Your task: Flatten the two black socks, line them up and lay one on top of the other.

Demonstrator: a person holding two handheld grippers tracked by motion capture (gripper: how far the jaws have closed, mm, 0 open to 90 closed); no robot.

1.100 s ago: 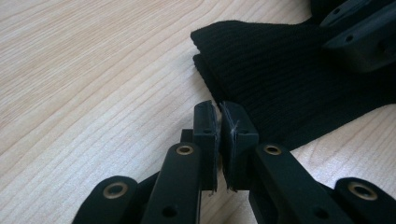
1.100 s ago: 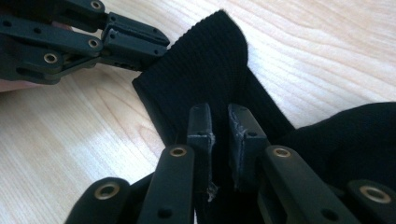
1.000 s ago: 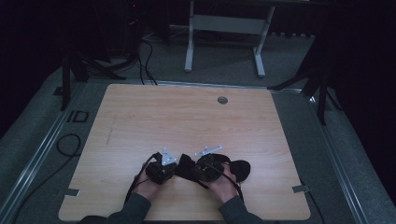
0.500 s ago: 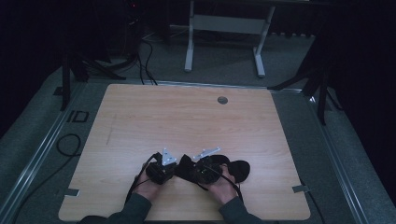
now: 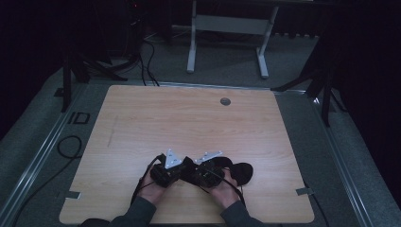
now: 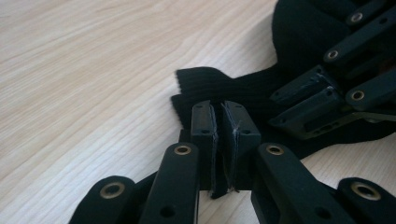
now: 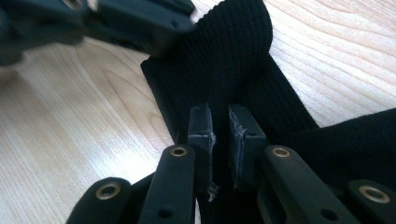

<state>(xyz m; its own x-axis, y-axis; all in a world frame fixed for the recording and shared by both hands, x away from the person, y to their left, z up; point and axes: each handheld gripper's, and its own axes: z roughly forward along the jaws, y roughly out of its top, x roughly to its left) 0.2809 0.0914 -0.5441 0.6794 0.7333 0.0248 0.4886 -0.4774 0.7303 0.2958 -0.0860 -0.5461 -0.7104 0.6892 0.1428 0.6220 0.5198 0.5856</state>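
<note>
A black ribbed sock (image 5: 241, 172) lies on the wooden table (image 5: 189, 123) near its front edge. In the high view my left gripper (image 5: 181, 173) and right gripper (image 5: 197, 174) sit tip to tip over the sock's left end, each held in a hand. In the left gripper view the left gripper (image 6: 220, 140) is shut on a thin fold of the sock (image 6: 219, 86). The right gripper's fingers (image 6: 308, 100) come in from the upper right. In the right gripper view the right gripper (image 7: 222, 140) is shut on the cuff of the sock (image 7: 229, 56).
A round grey grommet (image 5: 225, 101) sits near the table's far edge. Black cables (image 5: 66, 146) lie on the floor to the left. A white desk frame (image 5: 227, 28) stands behind the table, and dark stand legs (image 5: 321, 85) stand at the right.
</note>
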